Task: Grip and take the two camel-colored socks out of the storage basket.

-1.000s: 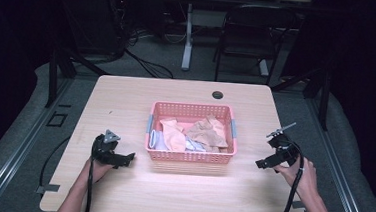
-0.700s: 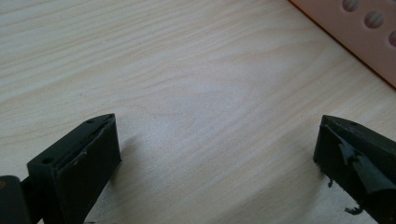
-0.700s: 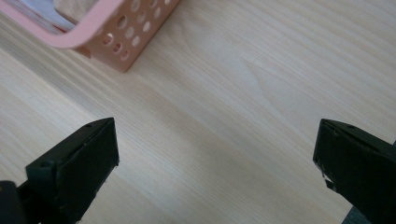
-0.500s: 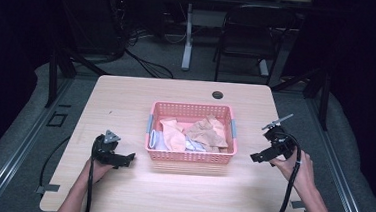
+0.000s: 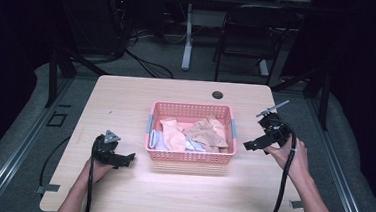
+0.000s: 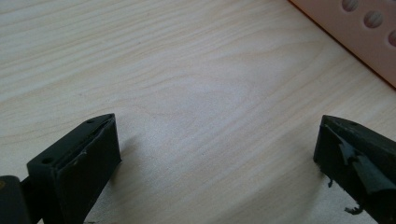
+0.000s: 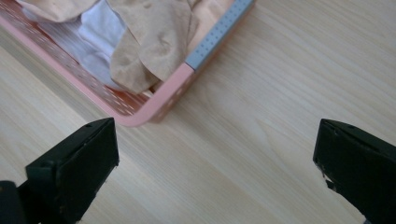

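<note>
Here the work looks to be at its very start: a reach toward the clothes in the pink perforated plastic basket (image 5: 190, 159), which sits at the middle of the pale wooden table (image 5: 126, 106). Inside it lie crumpled garments, a tan cloth (image 5: 205, 133) toward the right, a peach-orange cloth (image 5: 173, 134) left of it, and a white piece (image 5: 156, 140) at the near left corner; all of them rest within the basket walls, nothing hanging over the rim.

The right gripper (image 5: 252, 144) is raised off the table just right of the basket, tilted toward it, its jaws wide apart with nothing between them. Its own view looks down on the basket's near right corner and the tan cloth (image 7: 154, 37) beyond the grey handle strip (image 7: 219, 32).

The left gripper (image 5: 124, 159) rests low near the table, left of the basket's near left corner, jaws likewise spread and empty; its view shows bare wood and a bit of the basket wall (image 6: 369, 42).

Judging by the pose, the next move calls for the right gripper to travel over the rim, descend onto the tan cloth and close on a raised fold, while clearing the basket wall.
</note>
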`<state>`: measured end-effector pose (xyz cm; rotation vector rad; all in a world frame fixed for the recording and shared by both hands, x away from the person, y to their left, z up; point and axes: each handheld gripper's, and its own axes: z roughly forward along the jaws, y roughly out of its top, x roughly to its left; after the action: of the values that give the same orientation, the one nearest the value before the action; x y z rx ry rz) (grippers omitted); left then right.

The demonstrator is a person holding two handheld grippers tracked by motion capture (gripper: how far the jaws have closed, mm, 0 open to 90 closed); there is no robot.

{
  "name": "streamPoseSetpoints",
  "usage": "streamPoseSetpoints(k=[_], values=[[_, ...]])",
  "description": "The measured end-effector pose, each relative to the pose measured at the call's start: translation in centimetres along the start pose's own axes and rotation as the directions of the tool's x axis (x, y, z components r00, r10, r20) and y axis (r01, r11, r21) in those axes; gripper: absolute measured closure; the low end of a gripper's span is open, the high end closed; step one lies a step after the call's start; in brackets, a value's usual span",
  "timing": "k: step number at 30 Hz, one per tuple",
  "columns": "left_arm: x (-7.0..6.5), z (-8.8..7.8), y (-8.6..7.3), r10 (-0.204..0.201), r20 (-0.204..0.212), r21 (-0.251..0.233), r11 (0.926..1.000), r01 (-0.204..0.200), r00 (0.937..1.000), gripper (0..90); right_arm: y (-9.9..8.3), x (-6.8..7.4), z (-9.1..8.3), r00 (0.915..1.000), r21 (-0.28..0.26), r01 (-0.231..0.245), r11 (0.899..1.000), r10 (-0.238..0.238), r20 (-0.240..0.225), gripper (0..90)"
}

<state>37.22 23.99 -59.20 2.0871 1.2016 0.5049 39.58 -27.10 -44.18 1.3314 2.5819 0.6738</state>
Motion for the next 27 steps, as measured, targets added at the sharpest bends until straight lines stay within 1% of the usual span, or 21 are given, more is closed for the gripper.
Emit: streamPoseSetpoints(k=[1, 2, 3, 5, 6, 7, 8, 10, 13, 14, 15, 17, 19, 20, 21, 25, 27], values=[[0.0, 0.0, 0.0, 0.000, 0.000, 0.000, 1.0000, 0.000, 1.0000, 0.2, 0.0, 0.0, 0.0, 1.0000, 0.000, 0.000, 1.000, 0.000, 0.000, 0.0], [0.0, 0.0, 0.0, 0.000, 0.000, 0.000, 1.0000, 0.000, 1.0000, 0.2, 0.3, 0.2, 0.0, 0.9999, 0.012, 0.011, 1.000, -0.011, 0.002, 0.0], [0.0, 0.0, 0.0, 0.000, 0.000, 0.000, 1.0000, 0.000, 1.0000, 0.2, 0.9, 0.6, 0.1, 0.9998, 0.004, 0.022, 1.000, -0.022, -0.002, 0.0], [0.0, 0.0, 0.0, 0.004, 0.000, 0.000, 1.0000, -0.004, 1.0000, 0.2, 1.2, 0.8, 0.1, 0.9996, 0.003, 0.028, 1.000, -0.028, -0.002, 0.0], [0.0, 0.0, 0.0, 0.004, 0.000, 0.000, 1.0000, -0.004, 1.0000, 0.2, 1.8, 1.2, 0.2, 0.9991, -0.005, 0.042, 0.999, -0.042, -0.011, 0.0], [0.0, 0.0, 0.0, 0.003, 0.000, 0.000, 1.0000, -0.003, 1.0000, 0.2, 1.8, 1.2, 0.2, 0.9991, -0.005, 0.042, 0.999, -0.042, -0.011, 0.0], [0.0, 0.0, 0.0, 0.000, 0.000, 0.000, 1.0000, 0.000, 1.0000, 0.2, 2.4, 1.6, 0.4, 0.9989, -0.002, 0.044, 0.999, -0.045, -0.015, 0.0], [0.0, 0.0, 0.0, 0.000, 0.000, 0.000, 1.0000, 0.000, 1.0000, 0.2, 2.6, 1.7, 0.5, 0.9988, -0.006, 0.044, 0.999, -0.044, -0.021, 0.0], [0.0, 0.0, 0.0, -0.001, 0.000, 0.000, 1.0000, 0.001, 1.0000, 0.2, 3.5, 2.1, 0.6, 0.9973, 0.010, 0.070, 0.998, -0.069, -0.025, 0.0], [0.0, 0.0, 0.0, -0.001, -0.001, 0.000, 1.0000, 0.001, 1.0000, 0.2, 3.7, 2.3, 0.8, 0.9975, 0.001, 0.065, 0.998, -0.065, -0.029, 0.0], [0.0, 0.0, 0.0, 0.003, 0.000, 0.000, 1.0000, -0.003, 1.0000, 0.2, 4.0, 2.4, 0.8, 0.9965, 0.002, 0.079, 0.997, -0.079, -0.025, 0.0], [0.0, 0.0, 0.0, 0.004, 0.001, 0.000, 1.0000, -0.004, 1.0000, 0.2, 4.7, 2.8, 1.2, 0.9954, 0.005, 0.090, 0.996, -0.090, -0.033, 0.0], [0.0, 0.0, 0.0, 0.007, 0.000, 0.000, 1.0000, -0.007, 1.0000, 0.1, 5.4, 3.3, 1.7, 0.9936, 0.006, 0.105, 0.994, -0.105, -0.043, 0.0], [0.0, 0.0, 0.0, 0.005, -0.001, 0.000, 1.0000, -0.005, 1.0000, 0.2, 6.1, 3.6, 2.4, 0.9917, 0.013, 0.121, 0.993, -0.121, -0.045, 0.0], [0.0, 0.0, 0.0, 0.007, 0.001, -0.001, 1.0000, -0.007, 1.0000, 0.2, 6.1, 3.6, 2.4, 0.9917, 0.013, 0.121, 0.993, -0.121, -0.045, 0.0], [-0.2, 0.1, 0.1, 0.002, -0.001, -0.002, 1.0000, -0.002, 1.0000, 0.1, 7.5, 4.1, 4.1, 0.9892, 0.044, 0.137, 0.990, -0.134, -0.058, 0.0], [-0.2, 0.1, 0.1, 0.003, 0.000, -0.001, 1.0000, -0.003, 1.0000, 0.2, 8.1, 4.5, 4.9, 0.9892, 0.046, 0.134, 0.990, -0.131, -0.064, 0.0]])
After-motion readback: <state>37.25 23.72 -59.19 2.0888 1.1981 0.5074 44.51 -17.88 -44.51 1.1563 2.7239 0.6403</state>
